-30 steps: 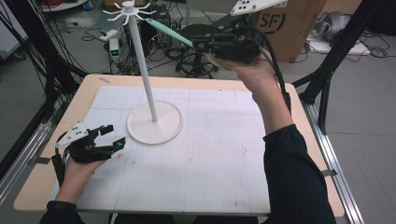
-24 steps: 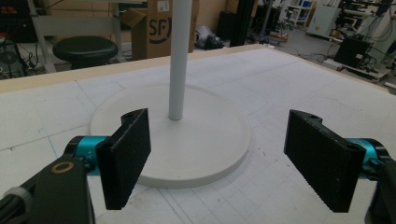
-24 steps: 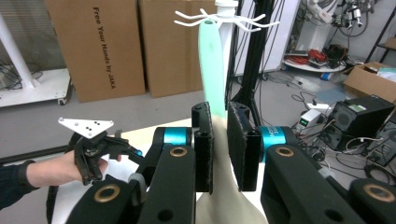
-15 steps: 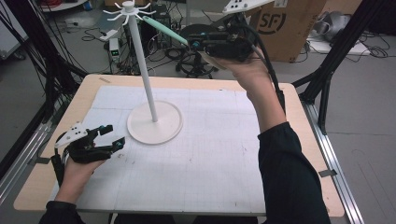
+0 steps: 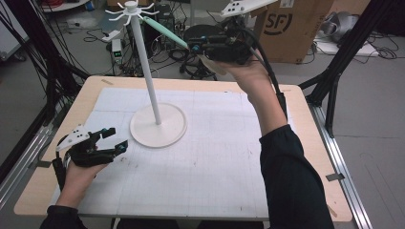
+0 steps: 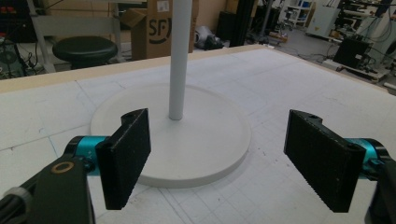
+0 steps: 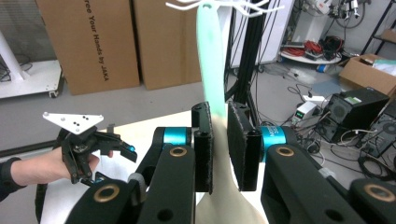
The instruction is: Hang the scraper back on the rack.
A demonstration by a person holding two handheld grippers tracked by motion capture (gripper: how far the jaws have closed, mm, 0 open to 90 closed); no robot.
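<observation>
Right tongs [image 7: 219, 149] are clamping the pale-green spatula [image 7: 210, 65] up near the rack's hooks [image 5: 130, 9]; left tongs [image 6: 217, 154] are resting apart on the counter [image 5: 296, 124]

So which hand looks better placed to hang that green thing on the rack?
The right one. The right gripper is shut on the pale green spatula, its tip at the hooks atop the white stand. The left gripper is open and low beside the base.
</observation>
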